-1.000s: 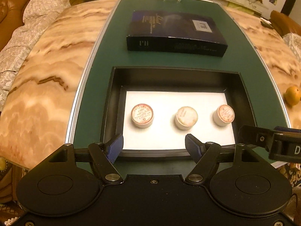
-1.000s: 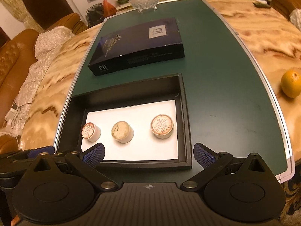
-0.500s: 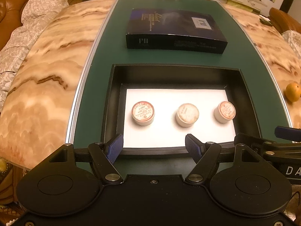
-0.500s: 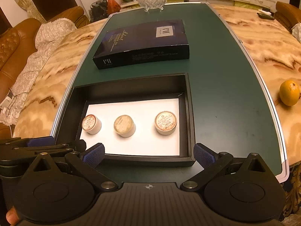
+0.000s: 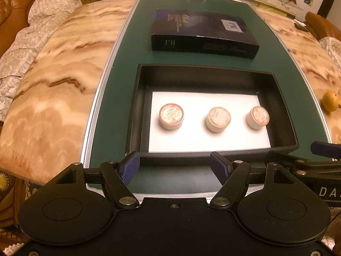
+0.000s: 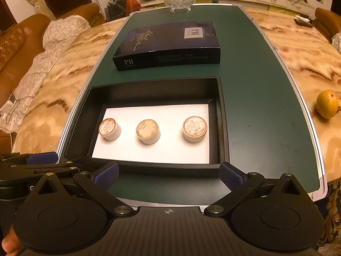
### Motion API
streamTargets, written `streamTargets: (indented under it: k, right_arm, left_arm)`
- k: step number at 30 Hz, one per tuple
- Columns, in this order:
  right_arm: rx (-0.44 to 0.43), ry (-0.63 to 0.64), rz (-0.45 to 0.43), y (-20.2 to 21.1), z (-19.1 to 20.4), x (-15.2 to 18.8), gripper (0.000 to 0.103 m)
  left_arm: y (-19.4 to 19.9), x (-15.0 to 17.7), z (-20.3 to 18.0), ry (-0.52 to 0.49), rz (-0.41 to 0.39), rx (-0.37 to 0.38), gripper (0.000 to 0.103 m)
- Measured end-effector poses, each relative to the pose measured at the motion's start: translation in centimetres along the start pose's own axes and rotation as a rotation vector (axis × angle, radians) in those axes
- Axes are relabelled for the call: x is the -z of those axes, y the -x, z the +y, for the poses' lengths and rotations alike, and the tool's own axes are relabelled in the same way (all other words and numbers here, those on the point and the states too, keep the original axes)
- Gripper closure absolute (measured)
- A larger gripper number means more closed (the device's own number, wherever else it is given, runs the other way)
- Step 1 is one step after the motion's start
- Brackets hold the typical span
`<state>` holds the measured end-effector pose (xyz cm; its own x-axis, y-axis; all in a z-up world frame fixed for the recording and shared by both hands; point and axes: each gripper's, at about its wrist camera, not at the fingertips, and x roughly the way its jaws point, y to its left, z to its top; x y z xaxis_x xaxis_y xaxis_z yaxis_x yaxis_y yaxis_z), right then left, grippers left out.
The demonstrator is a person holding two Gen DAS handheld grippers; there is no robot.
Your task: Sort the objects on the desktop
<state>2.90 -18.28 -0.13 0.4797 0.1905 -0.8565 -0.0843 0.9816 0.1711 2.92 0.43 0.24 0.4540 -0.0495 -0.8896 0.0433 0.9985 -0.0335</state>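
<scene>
Fingers: left gripper (image 5: 174,166) pads apart, nothing btwn them; right gripper (image 6: 168,176) pads spread wider, also empty. Both tilted steeply down, side by side at the near edge of the green mat (image 6: 255,98), touching nothing. Black tray (image 5: 283,115) just beyond the tips; three round jars (image 5: 217,119) in a row on its white liner, well apart. Dark box (image 6: 168,44) farther back. Open mat right of tray; orange (image 6: 327,104) on the marble table (image 5: 57,81).
</scene>
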Motion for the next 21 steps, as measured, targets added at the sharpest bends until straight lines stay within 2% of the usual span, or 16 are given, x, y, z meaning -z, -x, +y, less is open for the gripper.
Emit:
streamTargets:
  k: [10,21]
  right_arm:
    - [0.052,0.042,-0.048,1.4,1.8,2.0,0.000]
    - [0.052,0.048,-0.073,2.3,2.2,2.4,0.000]
  left_arm:
    - [1.6,2.2,1.1,0.018,-0.021,-0.007,0.031]
    - [2.3,2.9,1.3,0.025,-0.024,-0.008,0.031]
